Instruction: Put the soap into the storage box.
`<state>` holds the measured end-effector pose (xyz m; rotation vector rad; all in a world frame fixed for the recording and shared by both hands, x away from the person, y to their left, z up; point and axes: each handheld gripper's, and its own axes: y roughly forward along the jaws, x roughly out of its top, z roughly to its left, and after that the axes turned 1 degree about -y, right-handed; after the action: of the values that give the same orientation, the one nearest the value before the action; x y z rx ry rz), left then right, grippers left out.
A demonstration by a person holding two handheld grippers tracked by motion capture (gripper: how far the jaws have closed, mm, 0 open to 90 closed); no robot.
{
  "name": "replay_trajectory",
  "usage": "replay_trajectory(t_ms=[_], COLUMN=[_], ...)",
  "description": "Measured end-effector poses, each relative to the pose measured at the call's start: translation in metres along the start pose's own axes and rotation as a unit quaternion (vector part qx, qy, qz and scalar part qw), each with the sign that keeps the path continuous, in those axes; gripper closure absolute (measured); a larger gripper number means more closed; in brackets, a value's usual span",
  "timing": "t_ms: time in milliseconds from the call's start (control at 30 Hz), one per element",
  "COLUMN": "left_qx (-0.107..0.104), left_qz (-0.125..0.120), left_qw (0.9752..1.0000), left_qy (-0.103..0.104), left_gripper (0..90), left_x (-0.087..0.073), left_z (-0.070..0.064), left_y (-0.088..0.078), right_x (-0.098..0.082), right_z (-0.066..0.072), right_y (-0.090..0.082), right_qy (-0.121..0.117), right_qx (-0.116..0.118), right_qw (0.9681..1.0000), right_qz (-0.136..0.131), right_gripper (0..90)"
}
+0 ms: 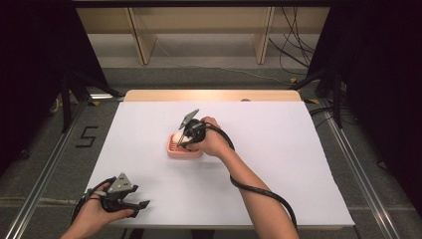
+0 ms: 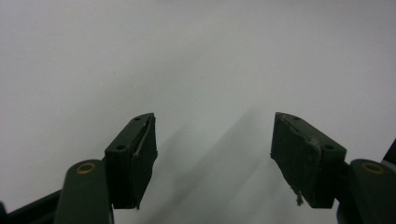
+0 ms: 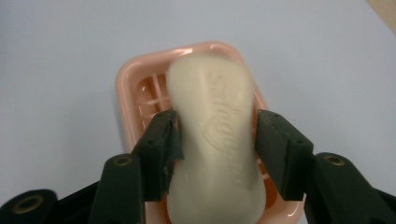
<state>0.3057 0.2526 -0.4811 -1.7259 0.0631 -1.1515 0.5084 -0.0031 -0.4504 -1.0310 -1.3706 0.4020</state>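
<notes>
The right hand-held gripper (image 3: 215, 140) has its jaws set on either long side of a cream soap bar (image 3: 215, 135), pinching it across its width; the left pad looks pressed against the soap and the right one at least touches it. The soap lies lengthwise over the pink soap dish (image 3: 135, 88), whose slotted floor shows just beyond the left jaw. Whether the bar rests on that floor or is held slightly above it cannot be told.

By my reading, either the soap is at the point of being set into the dish or at the point of being lifted out; the grasp is made, the release or the lift is what remains.

The left hand-held gripper (image 2: 212, 154) waits with its jaws spread wide over the bare white counter (image 2: 196, 56), well apart from the dish, holding nothing
</notes>
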Motion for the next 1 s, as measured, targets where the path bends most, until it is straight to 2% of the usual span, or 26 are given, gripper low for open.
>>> replay_trajectory(t_ms=[33,67,100,233,267,367,533,567,600,667,767,800,833,900,1000], left_qx=[0.004,0.003,0.003,0.004,0.004,0.004,0.004,0.001,0.001,0.010,0.002,0.002,0.005,0.005,0.005], left_qz=[0.003,0.001,0.002,0.003,0.003,0.002,0.001,0.001,0.001,0.001,0.004,0.004,0.002,0.002,0.003], left_qw=[1.0000,1.0000,1.0000,1.0000,1.0000,1.0000,1.0000,1.0000,1.0000,0.9998,0.9999,0.9999,1.0000,1.0000,1.0000], left_qy=[0.003,0.002,0.002,0.005,0.005,0.004,0.002,0.000,0.000,0.015,0.011,0.011,0.008,0.003,0.003], left_gripper=[31.0,31.0,31.0,31.0,31.0,31.0,31.0,31.1,31.1,31.1,31.0,31.0,31.1,31.1,31.1], left_x=[0.000,0.000,0.000,0.000,0.000,0.000,0.000,0.000,0.000,0.001,0.000,0.000,0.000,0.000,0.000], left_z=[0.000,0.000,0.000,0.000,0.000,0.000,0.000,0.000,0.000,0.001,0.000,0.000,0.000,0.000,0.000], left_y=[0.000,0.000,0.000,0.000,0.000,0.000,0.000,0.001,0.001,0.000,0.000,0.000,0.000,0.001,0.001], right_x=[0.002,0.002,0.003,0.002,0.002,0.000,-0.003,-0.006,-0.007,-0.011,-0.019,-0.019,-0.025,-0.032,-0.041], right_z=[-0.001,0.001,-0.001,0.002,0.001,0.003,0.008,0.010,0.010,0.013,0.017,0.017,0.020,0.023,0.027], right_y=[-0.003,-0.005,-0.007,-0.014,-0.015,-0.022,-0.032,-0.039,-0.041,-0.049,-0.059,-0.059,-0.067,-0.075,-0.081], right_qy=[0.008,0.020,0.009,0.019,0.011,0.016,0.014,0.014,0.011,0.013,0.017,0.017,0.026,0.035,0.037], right_qx=[0.003,0.005,-0.004,0.004,-0.001,0.001,0.004,-0.001,-0.002,-0.004,-0.011,-0.011,-0.018,-0.014,-0.012], right_qw=[0.9999,0.9997,0.9998,0.9996,0.9997,0.9992,0.9993,0.9992,0.9991,0.9989,0.9986,0.9986,0.9978,0.9971,0.9969], right_qz=[-0.013,-0.015,-0.016,-0.020,-0.024,-0.037,-0.033,-0.037,-0.040,-0.045,-0.049,-0.049,-0.059,-0.066,-0.068], right_gripper=[48.4,48.8,49.2,51.7,51.7,59.2,69.8,75.7,76.8,80.0,84.4,84.4,86.7,86.8,86.0])
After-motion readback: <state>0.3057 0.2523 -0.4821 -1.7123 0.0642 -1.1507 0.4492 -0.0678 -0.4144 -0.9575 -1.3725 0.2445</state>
